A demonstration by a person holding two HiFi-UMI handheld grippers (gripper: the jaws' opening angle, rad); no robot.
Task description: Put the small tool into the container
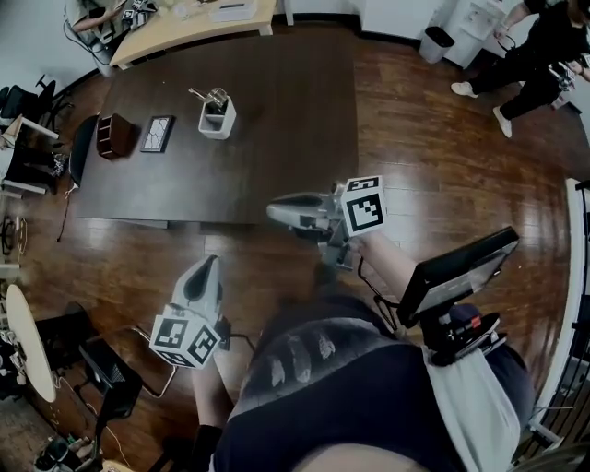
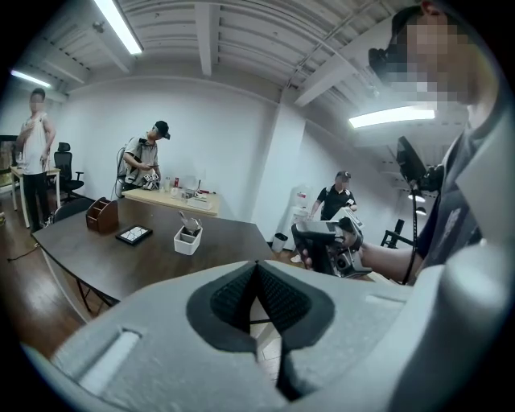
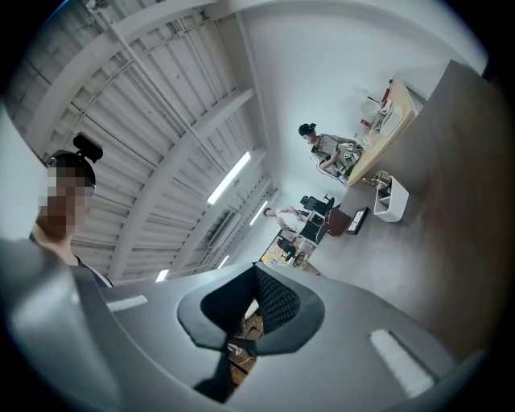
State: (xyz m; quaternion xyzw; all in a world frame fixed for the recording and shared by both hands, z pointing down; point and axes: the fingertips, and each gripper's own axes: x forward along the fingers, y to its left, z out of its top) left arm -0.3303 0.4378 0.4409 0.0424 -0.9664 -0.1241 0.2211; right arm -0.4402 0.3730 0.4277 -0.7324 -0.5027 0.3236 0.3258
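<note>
A white container (image 1: 218, 118) stands on the far part of the dark table (image 1: 277, 138), and a metallic tool (image 1: 212, 96) sticks out of its top. It also shows as the container (image 2: 187, 239) in the left gripper view and the container (image 3: 392, 199) in the right gripper view. My left gripper (image 1: 210, 263) hangs below the table's near edge, over the wooden floor, shut with nothing between its pads (image 2: 278, 298). My right gripper (image 1: 273, 212) is level with the table's near edge, pointing left, also shut and empty. Both are far from the container.
A brown wooden organizer (image 1: 114, 135) and a black framed tray (image 1: 158, 133) lie left of the container. A light wooden desk (image 1: 194, 23) stands beyond the table. Office chairs (image 1: 28, 138) crowd the left side, and people stand at the back right. A dark screen (image 1: 456, 267) is close by my right arm.
</note>
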